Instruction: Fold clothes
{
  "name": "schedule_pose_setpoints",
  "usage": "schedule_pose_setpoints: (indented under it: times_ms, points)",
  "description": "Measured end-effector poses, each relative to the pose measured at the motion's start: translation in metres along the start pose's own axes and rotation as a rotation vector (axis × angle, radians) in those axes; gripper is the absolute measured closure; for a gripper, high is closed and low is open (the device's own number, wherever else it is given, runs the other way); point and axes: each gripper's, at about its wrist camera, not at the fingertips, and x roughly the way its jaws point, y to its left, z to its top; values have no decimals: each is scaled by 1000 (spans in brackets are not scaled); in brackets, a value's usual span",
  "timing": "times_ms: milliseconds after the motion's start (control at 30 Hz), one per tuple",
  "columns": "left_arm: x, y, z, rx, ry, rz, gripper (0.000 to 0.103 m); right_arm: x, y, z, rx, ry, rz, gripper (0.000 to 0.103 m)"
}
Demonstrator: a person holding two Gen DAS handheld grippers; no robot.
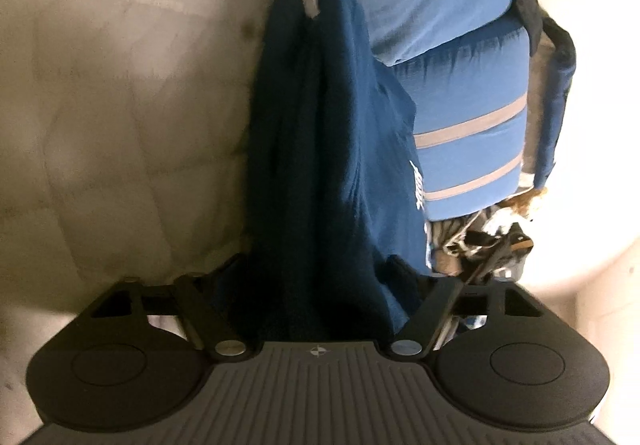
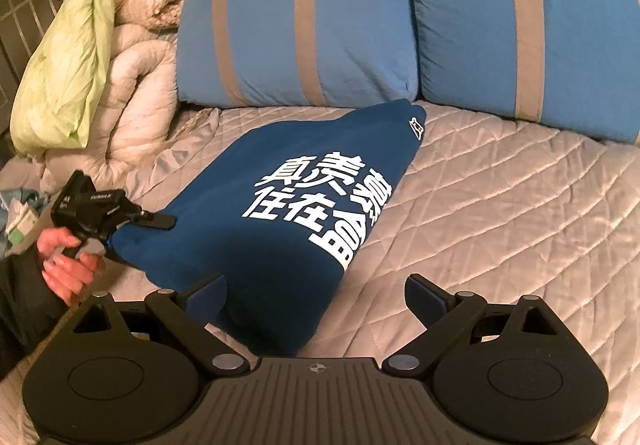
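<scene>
On the quilted bed (image 2: 500, 181) lies a blue shirt (image 2: 280, 221). The left gripper (image 2: 154, 222) fingers clamp its bunched edge; the right gripper (image 2: 316, 297) fingers gape, holding nothing.

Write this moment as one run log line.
left gripper: grips blue shirt edge | right gripper: open above shirt | shirt: on bed
</scene>
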Motion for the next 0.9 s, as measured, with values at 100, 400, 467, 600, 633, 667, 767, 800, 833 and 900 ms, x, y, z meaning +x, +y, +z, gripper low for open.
schedule_pose_setpoints:
  times_ms: [100, 400, 467, 600, 633, 667, 767, 800, 833, 900]
  points:
    - [3, 6, -2, -55, 1, -16, 61, 4, -4, 3, 27, 1, 5, 7]
    - [-5, -35, -4, 77, -31, 71, 71, 22, -21, 31, 79, -7, 13, 7]
    - [-4, -40, -4, 113, -35, 91, 72, 27, -26, 39, 103, -13, 14, 7]
    - [-2, -27, -5, 83, -41, 90, 72, 42, -42, 53, 175, -32, 22, 7]
    - [-2, -22, -5, 70, -44, 80, 72, 47, -47, 56, 193, -36, 23, 7]
    - [-3, -19, -6, 61, -48, 72, 72, 53, -52, 59, 209, -38, 22, 7]
    - [-3, -15, -9, 51, -61, 61, 72, 73, -70, 67, 261, -42, 22, 7]
    - [-2, -15, -9, 48, -65, 60, 72, 81, -76, 70, 282, -42, 27, 7]
    - [-2, -14, -10, 47, -68, 59, 72, 89, -82, 73, 305, -42, 37, 7]
    - [-2, -13, -10, 48, -71, 59, 71, 104, -93, 79, 344, -45, 59, 7]
